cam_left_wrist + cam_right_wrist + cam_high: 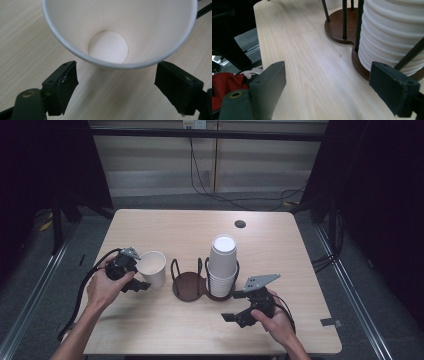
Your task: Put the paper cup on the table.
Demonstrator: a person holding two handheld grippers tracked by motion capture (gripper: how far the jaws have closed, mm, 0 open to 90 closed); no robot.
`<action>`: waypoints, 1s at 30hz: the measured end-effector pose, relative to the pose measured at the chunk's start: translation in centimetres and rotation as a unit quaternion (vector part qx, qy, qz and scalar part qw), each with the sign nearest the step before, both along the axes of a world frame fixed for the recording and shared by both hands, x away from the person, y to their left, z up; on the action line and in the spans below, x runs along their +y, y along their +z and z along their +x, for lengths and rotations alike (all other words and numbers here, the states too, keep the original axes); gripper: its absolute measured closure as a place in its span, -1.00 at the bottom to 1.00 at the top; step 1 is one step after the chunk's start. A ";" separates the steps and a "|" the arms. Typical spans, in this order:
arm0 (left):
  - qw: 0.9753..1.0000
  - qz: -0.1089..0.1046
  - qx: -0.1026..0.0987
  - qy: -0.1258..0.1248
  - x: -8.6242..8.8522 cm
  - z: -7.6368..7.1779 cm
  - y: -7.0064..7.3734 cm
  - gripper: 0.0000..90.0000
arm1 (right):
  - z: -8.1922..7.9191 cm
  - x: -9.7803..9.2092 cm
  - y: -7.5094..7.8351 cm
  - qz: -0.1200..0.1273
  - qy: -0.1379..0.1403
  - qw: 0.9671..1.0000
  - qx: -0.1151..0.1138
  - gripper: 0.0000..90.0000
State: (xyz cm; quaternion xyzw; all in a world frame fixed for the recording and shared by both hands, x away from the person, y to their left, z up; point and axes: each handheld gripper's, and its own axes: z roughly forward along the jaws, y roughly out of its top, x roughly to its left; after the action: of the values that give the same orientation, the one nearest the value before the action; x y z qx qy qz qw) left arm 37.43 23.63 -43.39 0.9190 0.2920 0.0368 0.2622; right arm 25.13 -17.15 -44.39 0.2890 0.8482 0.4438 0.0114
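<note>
Two grippers work over one wooden worktop (165, 225), which is the biggest thing here and has a small dark round hole (240, 224) near its far edge. Next in size is the stack of white paper cups (222, 265), standing upside down in one ring of a brown two-place cup holder (187, 285) with thin black wire posts; the other ring is empty. In the right gripper view the ribbed rims of this stack (392, 37) rise just beyond the right jaw, and the brown base (337, 30) lies ahead of the jaws, between them and a little to the right.

One single white paper cup (152, 267) stands upright with its mouth up, just beside the empty ring. In the left gripper view this cup (117, 30) is right in front of the jaws, its rim above the gap between them, and its round bottom can be seen inside.

Left gripper (136, 279), held in the person's left hand (102, 290), has its jaws wide open, one on each side of the cup, and they do not touch it; they hold nothing. Right gripper (235, 306), in the right hand (275, 320), has its jaws wide open too, empty, near the holder but apart from it. Some red cloth (224, 85) shows behind its left jaw.
</note>
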 end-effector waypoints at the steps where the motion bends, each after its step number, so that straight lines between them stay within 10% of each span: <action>1: 1.000 -0.009 -0.005 0.002 0.2 -0.4 0.0 -0.58 | 0.0 0.0 0.0 0.000 0.001 1.000 0.000 -0.68; 10: 0.996 -0.081 -0.020 0.027 2.3 -2.1 0.4 -0.51 | 0.1 0.0 0.0 0.001 -0.002 1.000 0.001 -0.68; 15: 0.989 -0.138 -0.024 0.037 2.7 -3.4 0.3 -0.52 | 0.1 -0.1 0.1 0.002 -0.004 1.000 -0.001 -0.68; 30: 0.980 -0.173 -0.095 0.033 2.0 -7.2 0.0 -0.55 | -0.1 -0.5 0.3 0.007 -0.023 1.000 -0.016 -0.68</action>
State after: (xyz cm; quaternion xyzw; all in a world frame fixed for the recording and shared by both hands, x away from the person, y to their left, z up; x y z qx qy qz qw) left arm 30.24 25.61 -43.42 0.8419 0.2981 0.0818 0.4424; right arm 25.03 -17.61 -44.09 0.3012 0.8381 0.4537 0.0328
